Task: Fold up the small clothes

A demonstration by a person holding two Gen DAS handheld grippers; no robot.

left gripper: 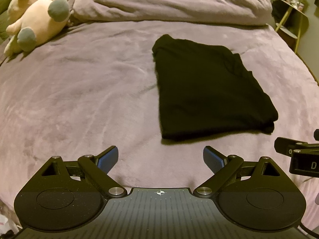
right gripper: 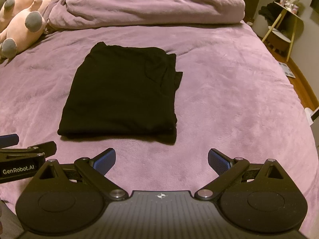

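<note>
A black garment (left gripper: 207,91) lies folded into a rough rectangle on the purple bed cover (left gripper: 79,91). It also shows in the right wrist view (right gripper: 121,97), ahead and to the left. My left gripper (left gripper: 160,159) is open and empty, hovering just short of the garment's near edge. My right gripper (right gripper: 161,161) is open and empty, near the garment's near right corner. Part of the right gripper (left gripper: 299,155) shows at the right edge of the left wrist view. Part of the left gripper (right gripper: 24,159) shows at the left edge of the right wrist view.
A bunched purple duvet (left gripper: 175,2) lies across the far end of the bed. Pink plush toys (left gripper: 37,18) lie at the far left. A small side table (right gripper: 287,22) with items stands past the bed's right edge, on wooden floor (right gripper: 305,91).
</note>
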